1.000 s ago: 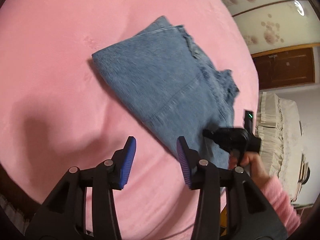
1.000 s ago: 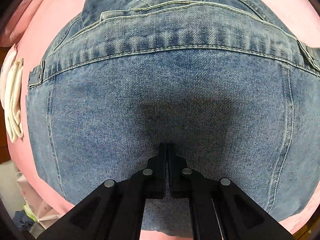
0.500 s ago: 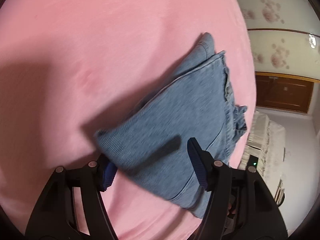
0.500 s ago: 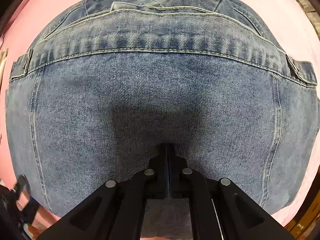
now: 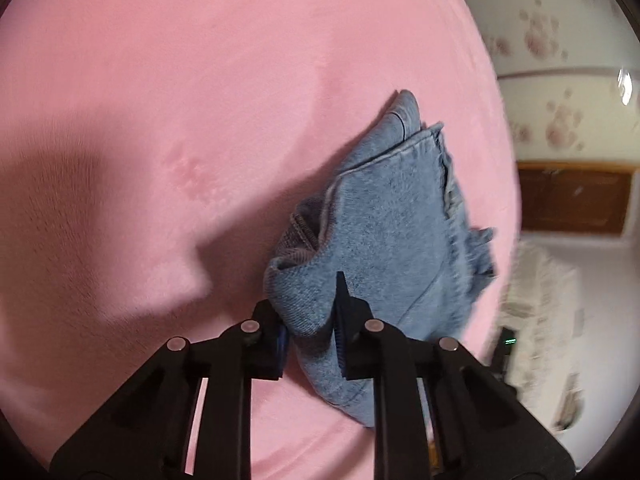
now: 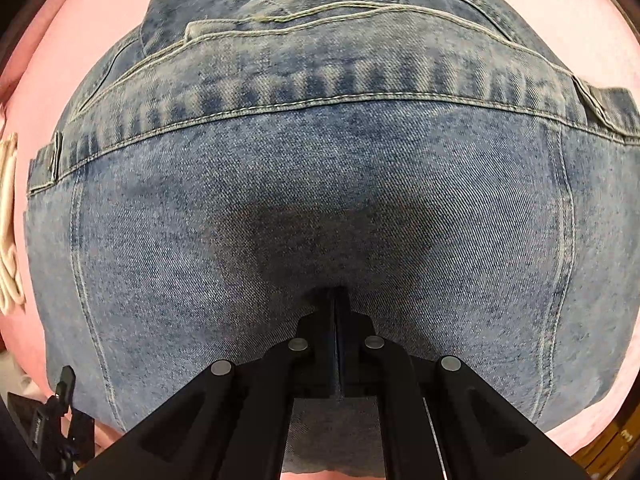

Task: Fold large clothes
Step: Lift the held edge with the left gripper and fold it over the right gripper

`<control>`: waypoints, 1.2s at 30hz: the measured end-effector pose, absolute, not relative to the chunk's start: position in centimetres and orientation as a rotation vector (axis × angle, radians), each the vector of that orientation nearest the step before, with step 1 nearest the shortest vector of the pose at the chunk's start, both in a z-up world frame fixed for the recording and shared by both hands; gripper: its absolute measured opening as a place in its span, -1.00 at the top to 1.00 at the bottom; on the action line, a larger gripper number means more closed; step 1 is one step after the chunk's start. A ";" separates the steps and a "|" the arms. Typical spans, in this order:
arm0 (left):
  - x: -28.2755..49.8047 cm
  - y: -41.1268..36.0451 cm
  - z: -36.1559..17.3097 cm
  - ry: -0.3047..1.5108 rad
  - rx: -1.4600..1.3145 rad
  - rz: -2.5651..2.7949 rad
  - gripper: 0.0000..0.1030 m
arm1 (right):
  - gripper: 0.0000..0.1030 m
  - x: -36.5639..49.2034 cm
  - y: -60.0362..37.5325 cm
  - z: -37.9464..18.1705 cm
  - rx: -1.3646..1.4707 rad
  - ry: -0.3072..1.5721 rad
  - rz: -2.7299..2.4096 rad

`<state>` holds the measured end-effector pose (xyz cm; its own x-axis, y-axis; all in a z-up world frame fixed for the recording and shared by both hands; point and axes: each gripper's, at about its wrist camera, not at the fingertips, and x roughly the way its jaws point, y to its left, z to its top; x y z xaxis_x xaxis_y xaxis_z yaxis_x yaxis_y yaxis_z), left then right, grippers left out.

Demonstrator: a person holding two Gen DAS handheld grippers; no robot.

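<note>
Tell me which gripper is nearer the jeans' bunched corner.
Left gripper: jaws closing on that corner. Right gripper, shut, sits over the jeans middle, below the waistband.

Pink plush bed [image 5: 168, 128] carries folded blue denim jeans [image 5: 392, 232] near its right edge, corner bunched up off the cover, waistband side spread flat in the right wrist view, plus cream cloth [image 6: 9, 216] at far edge.
</note>
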<state>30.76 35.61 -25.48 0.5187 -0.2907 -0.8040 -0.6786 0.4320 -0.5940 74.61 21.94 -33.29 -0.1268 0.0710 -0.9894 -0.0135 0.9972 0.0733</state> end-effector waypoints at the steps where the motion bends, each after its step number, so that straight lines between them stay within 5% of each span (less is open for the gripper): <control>1: 31.2 35.2 -24.8 1.053 -1.097 0.316 0.74 | 0.95 74.3 21.4 -33.3 0.046 1.694 0.075; 19: 33.1 10.3 -4.6 0.728 -0.314 0.082 0.80 | 0.97 71.8 9.1 -32.5 0.282 1.623 0.398; 27: 32.6 -4.0 -4.9 0.848 -0.215 -0.078 0.80 | 1.00 71.8 0.2 -33.7 0.567 1.637 0.588; 36: 33.1 -11.7 -5.4 0.976 -0.030 -0.158 0.80 | 1.00 70.4 -7.4 -33.5 0.737 1.610 0.660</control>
<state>33.13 -11.68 -5.38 0.5502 -0.1466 -0.8221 0.1196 0.9882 -0.0962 70.42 -7.36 -33.45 -0.1139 0.7679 -0.6303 0.1047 0.6402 0.7610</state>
